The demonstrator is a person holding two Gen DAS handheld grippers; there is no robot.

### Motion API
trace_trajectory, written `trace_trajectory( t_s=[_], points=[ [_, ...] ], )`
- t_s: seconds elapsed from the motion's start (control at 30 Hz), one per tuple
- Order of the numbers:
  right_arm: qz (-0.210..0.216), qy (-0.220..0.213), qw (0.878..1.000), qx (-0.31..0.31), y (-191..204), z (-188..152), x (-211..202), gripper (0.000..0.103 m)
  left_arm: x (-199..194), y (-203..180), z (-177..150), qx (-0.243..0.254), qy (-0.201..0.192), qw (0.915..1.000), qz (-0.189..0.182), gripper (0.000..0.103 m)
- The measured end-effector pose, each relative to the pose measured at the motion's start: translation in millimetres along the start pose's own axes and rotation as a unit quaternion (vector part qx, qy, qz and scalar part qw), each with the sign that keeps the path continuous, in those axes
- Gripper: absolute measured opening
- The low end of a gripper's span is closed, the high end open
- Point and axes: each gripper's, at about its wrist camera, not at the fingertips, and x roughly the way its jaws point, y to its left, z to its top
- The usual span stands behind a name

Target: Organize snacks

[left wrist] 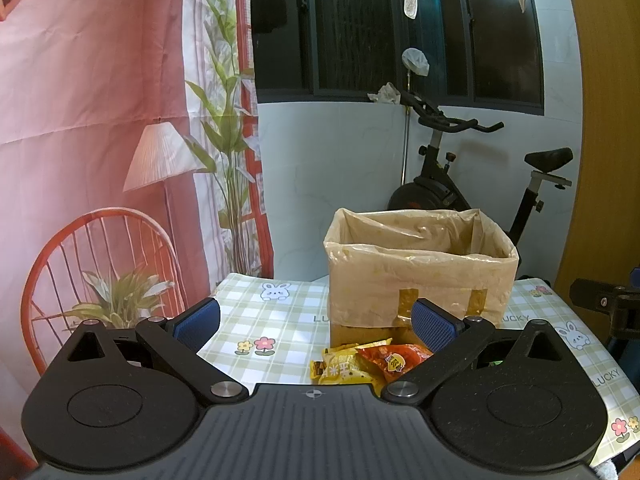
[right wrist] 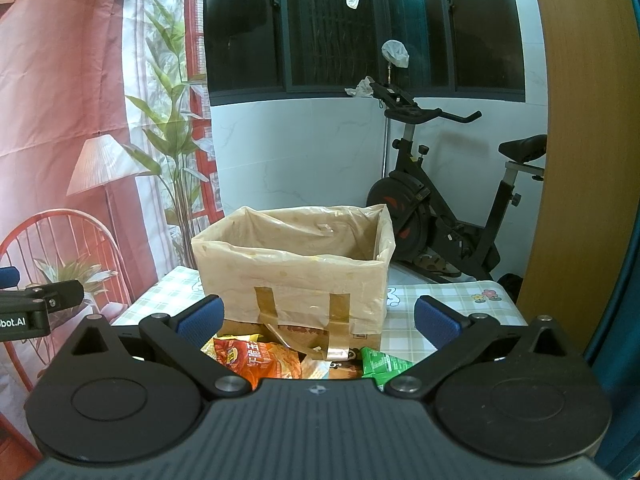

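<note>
A cardboard box lined with a beige plastic bag (left wrist: 420, 276) (right wrist: 296, 276) stands on the table. Snack packets lie in front of it: a yellow packet (left wrist: 344, 368) and a red-orange packet (left wrist: 394, 358) in the left wrist view; a red-orange packet (right wrist: 260, 360) and a green packet (right wrist: 384, 364) in the right wrist view. My left gripper (left wrist: 316, 322) is open above the tablecloth, left of the box, holding nothing. My right gripper (right wrist: 318, 320) is open in front of the box, above the packets, holding nothing.
The table carries a green checked cloth with rabbits and flowers (left wrist: 272, 320). An exercise bike (right wrist: 440, 200) stands behind the table. A printed backdrop with a red chair (left wrist: 100, 272) hangs at left. A wooden panel (right wrist: 560, 120) rises at right.
</note>
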Motion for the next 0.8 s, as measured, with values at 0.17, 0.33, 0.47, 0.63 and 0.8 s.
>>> trace_trajectory(
  t_s=[0.17,0.33,0.47,0.63,0.8],
  points=[
    [0.001,0.0,1.0,0.0,0.0,0.2,-0.2,0.103,0.3,0.2,-1.8,0.0,0.0,1.0,0.0,0.103],
    [0.001,0.0,1.0,0.001,0.1,0.4,-0.3,0.103,-0.2,-0.3,-3.6,-0.001,0.001,1.0,0.001,0.103],
    [0.003,-0.002,1.0,0.003,-0.1,0.5,-1.0,0.103,-0.3,-0.7,-4.0,-0.001,0.001,1.0,0.002,0.103],
    [0.005,-0.004,1.0,0.007,0.6,1.0,-0.5,0.103,0.4,0.3,-3.1,-0.004,0.003,1.0,0.003,0.103],
    [0.007,-0.005,1.0,0.01,0.0,0.3,0.2,0.103,0.9,0.5,-1.7,-0.005,0.005,1.0,0.004,0.103]
  ],
)
